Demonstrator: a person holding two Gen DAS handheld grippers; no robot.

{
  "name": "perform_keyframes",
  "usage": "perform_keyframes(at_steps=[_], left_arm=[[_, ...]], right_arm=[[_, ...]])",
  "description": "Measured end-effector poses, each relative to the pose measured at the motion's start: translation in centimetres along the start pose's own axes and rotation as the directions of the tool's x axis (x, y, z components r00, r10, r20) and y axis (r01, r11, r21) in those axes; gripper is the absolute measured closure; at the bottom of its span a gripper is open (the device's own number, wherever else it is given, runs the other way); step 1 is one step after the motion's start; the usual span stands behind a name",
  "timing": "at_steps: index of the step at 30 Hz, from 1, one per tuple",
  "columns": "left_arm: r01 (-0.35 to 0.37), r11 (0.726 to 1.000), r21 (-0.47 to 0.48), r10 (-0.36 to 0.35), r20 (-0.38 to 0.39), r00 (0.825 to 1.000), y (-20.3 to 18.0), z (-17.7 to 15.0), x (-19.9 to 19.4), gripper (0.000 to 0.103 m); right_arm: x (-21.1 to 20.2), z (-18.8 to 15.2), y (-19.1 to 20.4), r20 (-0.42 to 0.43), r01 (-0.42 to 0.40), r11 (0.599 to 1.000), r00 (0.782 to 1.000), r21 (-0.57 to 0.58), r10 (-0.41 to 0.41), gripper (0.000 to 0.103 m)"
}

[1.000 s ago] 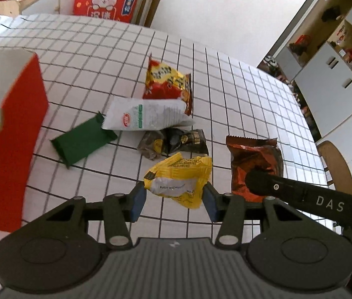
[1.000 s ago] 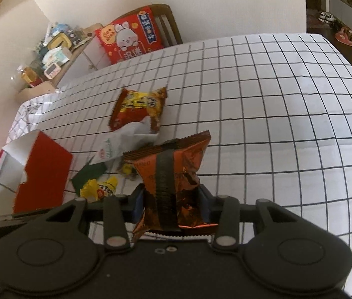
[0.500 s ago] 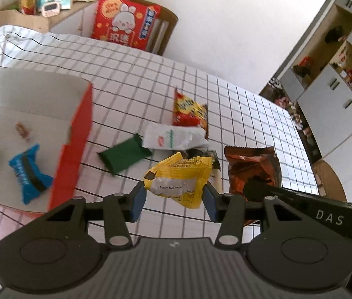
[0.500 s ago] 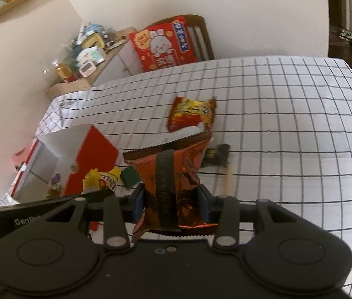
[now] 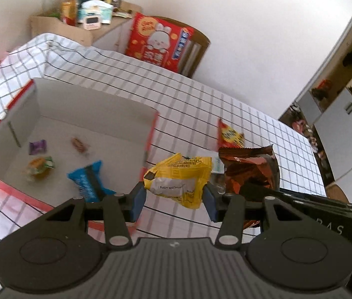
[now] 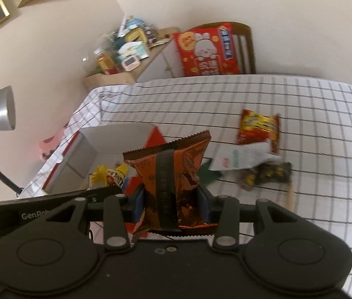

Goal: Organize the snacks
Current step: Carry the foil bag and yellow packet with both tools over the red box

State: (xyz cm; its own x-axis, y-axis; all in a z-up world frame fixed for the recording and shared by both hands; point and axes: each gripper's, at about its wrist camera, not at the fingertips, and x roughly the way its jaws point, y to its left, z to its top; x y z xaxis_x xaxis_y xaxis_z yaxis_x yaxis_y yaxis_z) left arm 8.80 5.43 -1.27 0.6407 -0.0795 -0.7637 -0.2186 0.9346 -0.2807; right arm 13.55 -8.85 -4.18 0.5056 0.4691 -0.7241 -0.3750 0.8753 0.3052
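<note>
Right now the left gripper is clamped on a yellow snack packet held in the air just beside the red-and-white box — a blue bar and small candies lie inside it. Alongside, the right gripper grips an orange-brown snack bag upright above the checked tablecloth, where a red-yellow packet and a white packet lie.
</note>
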Motion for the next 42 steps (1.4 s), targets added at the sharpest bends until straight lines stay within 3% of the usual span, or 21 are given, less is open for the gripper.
perform_keyframes(at_steps=[12, 23, 34, 42], left_arm=[[-0.076, 0.996, -0.052, 0.078, 0.029, 0.997, 7.1, 2.3, -1.4, 0.055], [-0.162, 0.983, -0.086, 0.163, 0.001, 0.987, 13.5, 4.4, -0.3, 0.055], [-0.252, 0.966, -0.065, 0.247, -0.065, 0.967, 17.7, 6.2, 4.5, 0.055], [-0.273, 0.961, -0.042, 0.266, -0.126, 0.956, 18.9, 6.8, 8.2, 0.055]], right_arm=[[4.4, 1.7, 7.1, -0.032, -0.03, 0.994, 0.999, -0.1, 0.027, 0.061], [10.1, 2.2, 10.6, -0.085, -0.008, 0.99, 0.996, -0.139, -0.004, 0.06], [16.2, 2.3, 13.4, -0.137, 0.032, 0.977, 0.989, -0.21, -0.061, 0.06], [20.1, 2.2, 13.9, -0.182, 0.059, 0.965, 0.977, -0.257, -0.108, 0.06]])
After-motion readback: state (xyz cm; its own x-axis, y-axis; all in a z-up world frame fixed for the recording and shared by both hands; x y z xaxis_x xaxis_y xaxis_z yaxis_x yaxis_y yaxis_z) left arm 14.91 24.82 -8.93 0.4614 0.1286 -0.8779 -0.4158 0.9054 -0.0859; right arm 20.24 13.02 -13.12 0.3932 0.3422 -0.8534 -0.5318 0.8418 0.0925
